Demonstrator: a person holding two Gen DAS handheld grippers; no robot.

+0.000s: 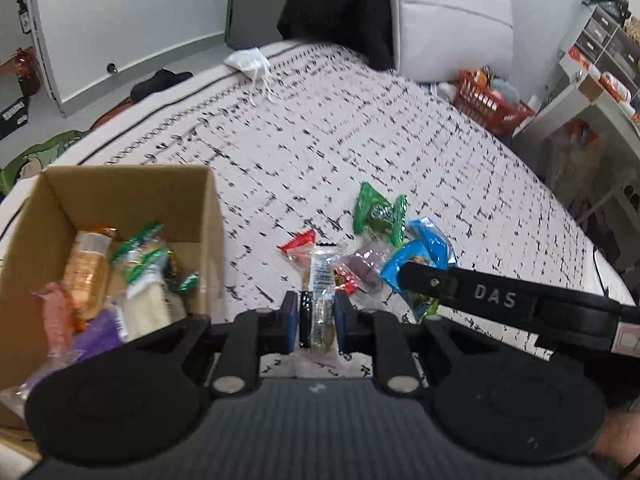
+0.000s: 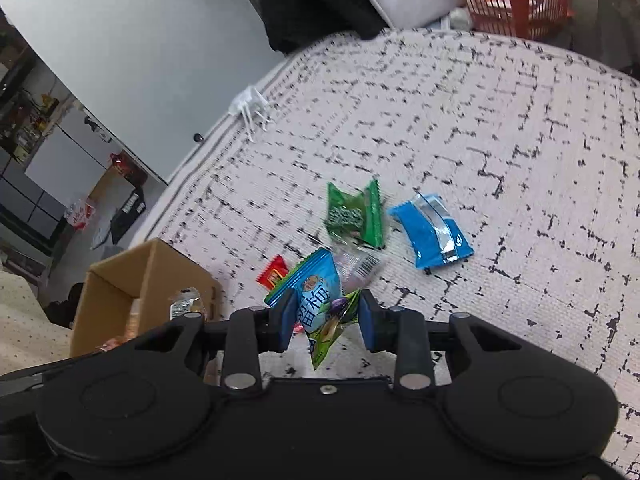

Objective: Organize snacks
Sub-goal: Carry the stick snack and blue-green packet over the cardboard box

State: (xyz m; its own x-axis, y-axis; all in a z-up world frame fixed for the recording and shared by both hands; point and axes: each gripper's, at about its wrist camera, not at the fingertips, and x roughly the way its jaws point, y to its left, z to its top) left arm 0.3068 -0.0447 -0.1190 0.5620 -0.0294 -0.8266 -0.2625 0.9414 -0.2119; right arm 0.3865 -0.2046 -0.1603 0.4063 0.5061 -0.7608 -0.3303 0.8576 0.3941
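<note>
My left gripper [image 1: 316, 322] is shut on a clear-wrapped snack bar [image 1: 319, 300], held just right of the cardboard box [image 1: 132, 184], which holds several snacks. My right gripper [image 2: 326, 322] holds a blue and green snack packet [image 2: 320, 308] between its pads, above the bed; the packet also shows in the left wrist view [image 1: 412, 268] under the right gripper's arm. On the bed lie a green packet [image 2: 354, 216], a blue packet [image 2: 430, 230], a small red packet [image 2: 274, 272] and a purple snack [image 1: 366, 266].
The patterned bed cover [image 1: 360, 132] stretches ahead. A white cloth pouch [image 1: 250, 62] lies at its far edge. A grey pillow [image 1: 452, 16] and a red basket [image 1: 490, 102] stand beyond. White shelves [image 1: 592, 92] stand at right.
</note>
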